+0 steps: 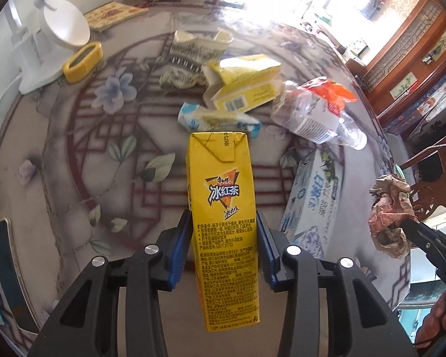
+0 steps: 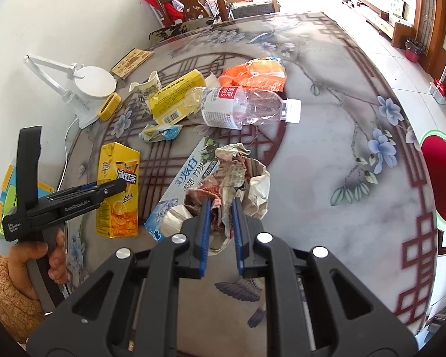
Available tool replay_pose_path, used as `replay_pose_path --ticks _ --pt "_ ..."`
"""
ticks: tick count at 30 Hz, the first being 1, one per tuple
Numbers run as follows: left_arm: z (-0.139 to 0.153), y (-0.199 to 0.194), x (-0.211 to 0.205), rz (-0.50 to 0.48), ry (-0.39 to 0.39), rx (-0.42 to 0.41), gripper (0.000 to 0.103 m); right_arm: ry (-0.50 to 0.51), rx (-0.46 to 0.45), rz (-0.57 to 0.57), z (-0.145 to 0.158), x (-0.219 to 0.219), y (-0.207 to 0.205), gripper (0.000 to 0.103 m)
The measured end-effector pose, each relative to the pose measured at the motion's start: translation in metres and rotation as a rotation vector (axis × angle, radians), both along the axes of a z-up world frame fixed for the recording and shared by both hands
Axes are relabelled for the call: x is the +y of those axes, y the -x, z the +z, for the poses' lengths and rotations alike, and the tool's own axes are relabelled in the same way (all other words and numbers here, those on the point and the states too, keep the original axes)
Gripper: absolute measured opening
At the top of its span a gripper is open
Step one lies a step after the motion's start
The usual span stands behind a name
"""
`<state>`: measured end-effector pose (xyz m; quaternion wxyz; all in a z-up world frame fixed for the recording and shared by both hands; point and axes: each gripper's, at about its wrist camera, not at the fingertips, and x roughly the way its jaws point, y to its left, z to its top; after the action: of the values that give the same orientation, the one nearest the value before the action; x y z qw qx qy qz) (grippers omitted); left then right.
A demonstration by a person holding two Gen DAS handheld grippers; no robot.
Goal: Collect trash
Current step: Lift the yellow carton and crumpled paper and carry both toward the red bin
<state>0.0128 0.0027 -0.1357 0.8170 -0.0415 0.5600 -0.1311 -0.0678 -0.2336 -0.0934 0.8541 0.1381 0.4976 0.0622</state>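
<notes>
- The left gripper had its two blue pads on both sides of the yellow tea carton, which stood on the table.
- The right gripper was closed on a crumpled paper wad, above the tissue box.
- A crushed plastic bottle lay further away.
</notes>
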Motion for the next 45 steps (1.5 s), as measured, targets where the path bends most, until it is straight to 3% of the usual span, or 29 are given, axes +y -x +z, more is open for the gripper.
replay_pose_path --ticks 6,27,39,45 --pt "0.020 0.000 -0.012 -0.027 0.004 -0.055 0.039 -0.005 -0.008 0.005 0.001 -0.001 -0.002 0.015" --pt "0.043 0.003 -0.047 -0.093 0.014 -0.121 0.039 -0.008 -0.039 -0.046 0.014 -0.026 0.003 0.015" --pt "0.054 0.010 -0.111 -0.201 -0.006 -0.144 0.039 -0.029 -0.079 -0.156 0.023 -0.085 0.025 0.015" --pt "0.060 0.016 -0.170 -0.290 0.011 -0.148 0.039 -0.028 -0.095 -0.225 0.027 -0.132 0.042 0.015"
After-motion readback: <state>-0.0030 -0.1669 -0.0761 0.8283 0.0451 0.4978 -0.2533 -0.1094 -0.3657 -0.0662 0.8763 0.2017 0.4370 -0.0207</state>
